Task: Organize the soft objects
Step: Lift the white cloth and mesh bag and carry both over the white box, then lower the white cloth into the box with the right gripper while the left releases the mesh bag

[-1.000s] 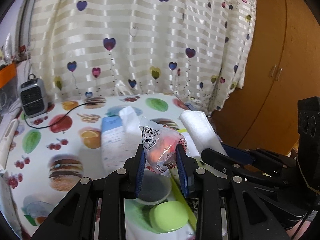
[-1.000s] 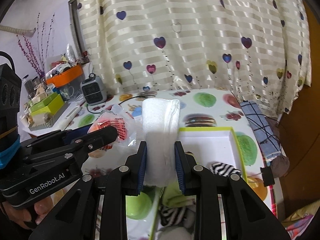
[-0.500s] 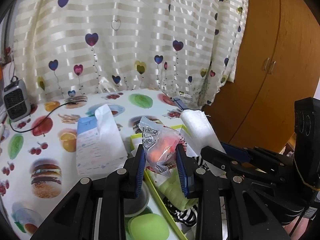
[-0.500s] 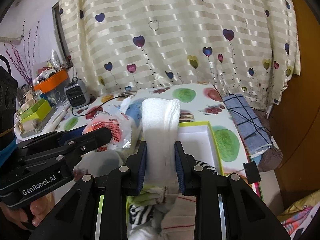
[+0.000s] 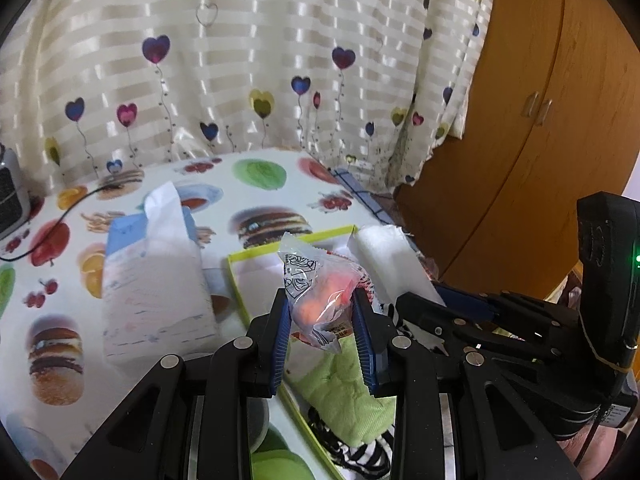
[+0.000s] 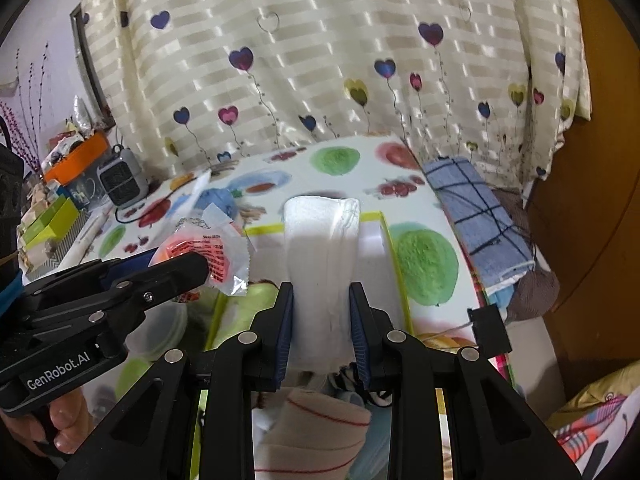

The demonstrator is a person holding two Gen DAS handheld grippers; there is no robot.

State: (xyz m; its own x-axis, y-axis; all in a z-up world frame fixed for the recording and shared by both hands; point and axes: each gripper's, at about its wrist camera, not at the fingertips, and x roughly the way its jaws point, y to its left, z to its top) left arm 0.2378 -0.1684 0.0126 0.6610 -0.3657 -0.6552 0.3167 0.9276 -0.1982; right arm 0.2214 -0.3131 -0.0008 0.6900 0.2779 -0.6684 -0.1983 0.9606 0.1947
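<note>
While the left hand-held gripper [image 5: 322, 312] pinches a clear wrapped packet [image 5: 320, 292], the right hand-held gripper [image 6: 322, 312] clamps a folded white cloth [image 6: 320, 256] above the green-rimmed box [image 6: 394, 248].

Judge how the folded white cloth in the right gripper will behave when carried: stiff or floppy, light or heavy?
The folded white cloth probably holds shape: it stands above the right gripper without drooping. Its sides pinch inward, suggesting soft, compressible, likely light material.

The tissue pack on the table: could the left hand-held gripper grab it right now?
Probably not: the left hand-held gripper is already shut on a plastic packet. The tissue pack lies unobstructed.
</note>
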